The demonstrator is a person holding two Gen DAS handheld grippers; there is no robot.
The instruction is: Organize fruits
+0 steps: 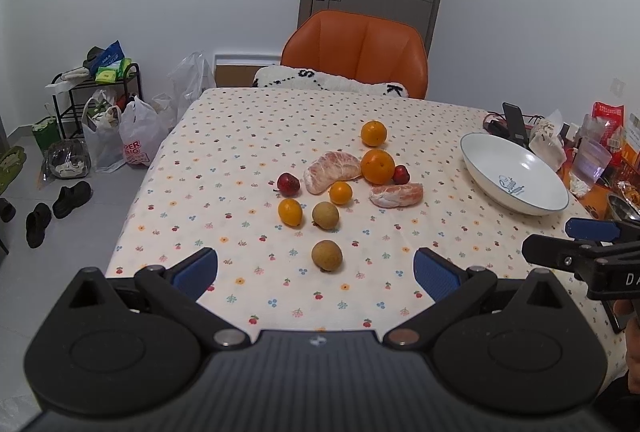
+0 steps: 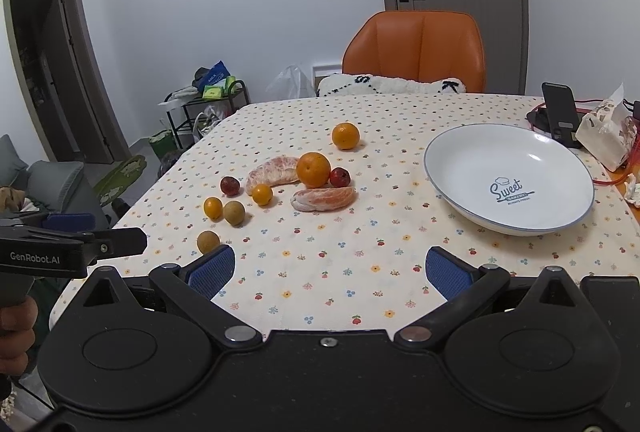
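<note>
Lying loose on the cloth-covered worktop (image 2: pixel 400 272), the fruits form one cluster at its middle, well apart from the empty white plate (image 2: pixel 472 200) on the right. Both tongs hover short of them: the left tongs (image 1: pixel 316 274) are spread wide and hold nothing, and the right tongs (image 2: pixel 330 270) are likewise spread and empty.

The nearest brown round fruit (image 1: pixel 327 255) looks small, light and firm, likely to roll; a grip across its widest part should hold it. The large orange (image 2: pixel 313 170) seems heavier with a stiff rind, so it probably tolerates a firm squeeze. The two peeled pomelo pieces (image 2: pixel 323 198) look soft and moist, probably easy to crush or tear; a gentle hold across the thick middle suits them. The small red fruit (image 2: pixel 340 177) touches the orange and may roll when its neighbour is lifted.
</note>
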